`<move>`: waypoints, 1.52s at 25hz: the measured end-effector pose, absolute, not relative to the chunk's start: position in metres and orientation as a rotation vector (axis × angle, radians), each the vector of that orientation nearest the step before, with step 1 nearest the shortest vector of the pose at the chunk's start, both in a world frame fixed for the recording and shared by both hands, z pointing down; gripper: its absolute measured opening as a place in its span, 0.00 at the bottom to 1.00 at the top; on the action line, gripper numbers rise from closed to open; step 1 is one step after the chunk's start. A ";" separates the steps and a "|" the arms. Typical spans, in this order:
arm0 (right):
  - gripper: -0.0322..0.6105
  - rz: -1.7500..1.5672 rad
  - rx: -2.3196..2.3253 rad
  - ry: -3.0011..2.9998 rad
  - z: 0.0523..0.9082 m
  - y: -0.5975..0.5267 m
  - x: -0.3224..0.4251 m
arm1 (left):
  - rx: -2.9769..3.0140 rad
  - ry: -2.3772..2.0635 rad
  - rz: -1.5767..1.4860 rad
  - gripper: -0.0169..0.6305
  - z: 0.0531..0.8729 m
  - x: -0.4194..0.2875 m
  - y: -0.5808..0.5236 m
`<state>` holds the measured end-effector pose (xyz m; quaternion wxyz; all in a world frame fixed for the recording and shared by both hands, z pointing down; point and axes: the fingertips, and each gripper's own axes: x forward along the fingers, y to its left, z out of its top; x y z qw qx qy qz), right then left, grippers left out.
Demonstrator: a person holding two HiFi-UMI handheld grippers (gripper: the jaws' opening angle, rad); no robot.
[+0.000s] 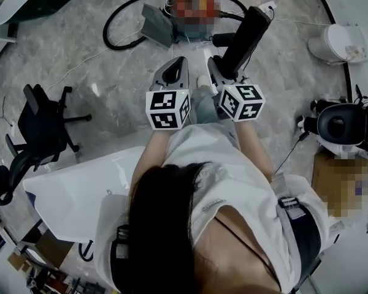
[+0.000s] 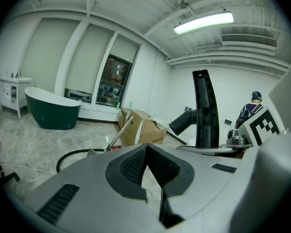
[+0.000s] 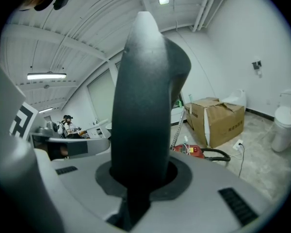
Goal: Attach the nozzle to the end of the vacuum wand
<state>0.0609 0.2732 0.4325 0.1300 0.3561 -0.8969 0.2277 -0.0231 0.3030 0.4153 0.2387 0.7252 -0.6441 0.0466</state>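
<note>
My right gripper is shut on a long black nozzle, which sticks out beyond the jaws over the floor. In the right gripper view the nozzle fills the middle, clamped in my right gripper. My left gripper is beside it, shut and empty, and the nozzle shows to its right. A thin metal wand leans by a cardboard box, also visible as a slanted wand. The red vacuum body and black hose lie on the floor ahead.
A grey floor head lies by the hose. A black office chair stands left, a white toilet at the right, a cardboard box ahead, a green bathtub far left. Camera gear sits at the right.
</note>
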 end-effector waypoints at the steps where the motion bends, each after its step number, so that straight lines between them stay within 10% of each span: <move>1: 0.15 0.666 1.031 -2.604 0.434 0.264 0.062 | 1.981 -1.767 0.133 0.03 0.417 -0.023 0.294; 38: 0.15 0.566 0.845 -2.553 0.453 0.033 0.080 | 1.884 -1.806 0.248 0.03 0.428 0.004 0.065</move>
